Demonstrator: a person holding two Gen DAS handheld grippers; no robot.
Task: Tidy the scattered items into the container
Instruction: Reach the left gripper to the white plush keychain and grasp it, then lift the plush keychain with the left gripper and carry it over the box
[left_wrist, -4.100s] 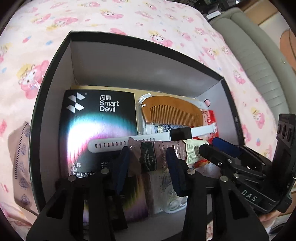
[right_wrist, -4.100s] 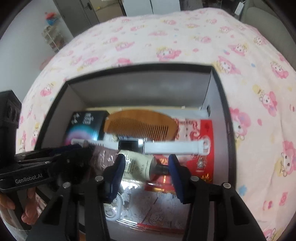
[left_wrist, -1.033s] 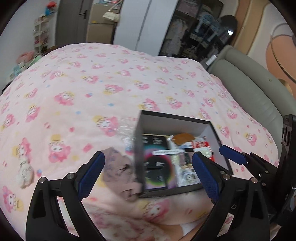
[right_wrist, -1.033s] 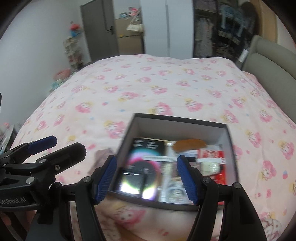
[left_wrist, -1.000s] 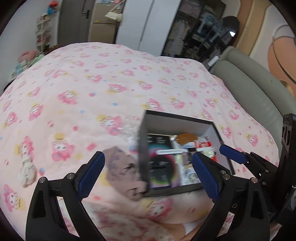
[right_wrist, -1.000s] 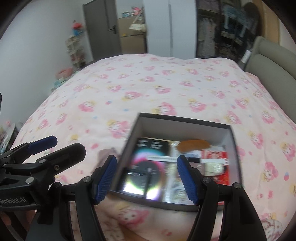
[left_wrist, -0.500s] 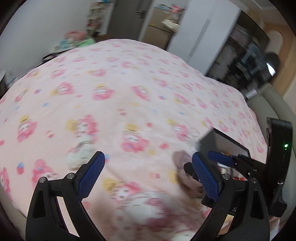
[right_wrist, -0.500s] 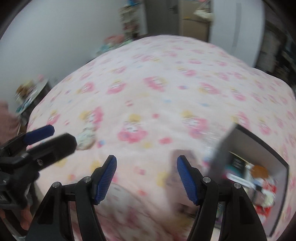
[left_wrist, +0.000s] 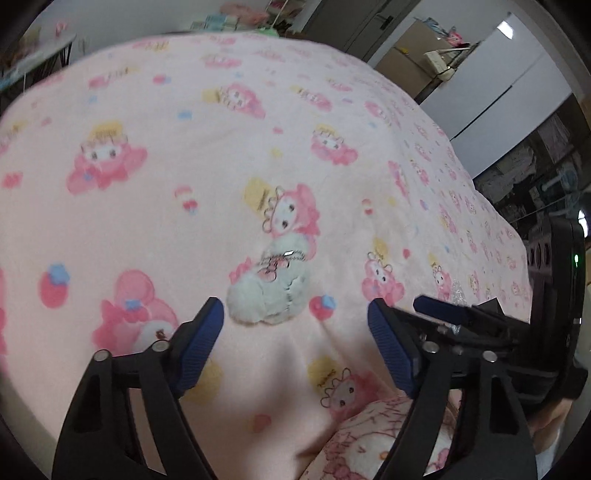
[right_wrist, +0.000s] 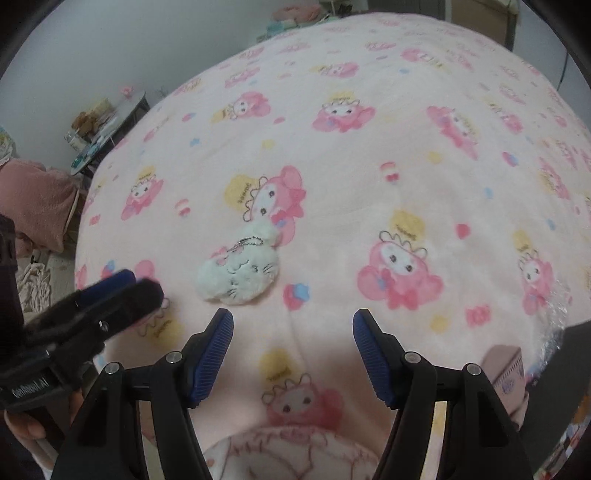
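A white plush cat keychain (left_wrist: 271, 286) with a pink bow and a bead chain lies on the pink patterned blanket (left_wrist: 184, 166). My left gripper (left_wrist: 295, 347) is open and empty, with the plush just beyond and between its fingertips. In the right wrist view the plush (right_wrist: 238, 273) lies ahead and left of my right gripper (right_wrist: 293, 354), which is open and empty. The left gripper's fingers (right_wrist: 122, 291) show at the left of that view. A dark corner of the box (right_wrist: 576, 354) shows at the right edge, with a pinkish-brown packet (right_wrist: 506, 373) beside it.
A crinkled clear wrapper (right_wrist: 557, 306) lies on the blanket by the box corner. The bed's left edge drops to a floor with a small cluttered table (right_wrist: 107, 133) and a pink cushion (right_wrist: 37, 203). Wardrobes and a door stand beyond the bed (left_wrist: 480, 92).
Both grippers have swung left, away from the box, and moved in close over the plush keychain. The box has slid out to the right edge of view. Both grippers stay open.
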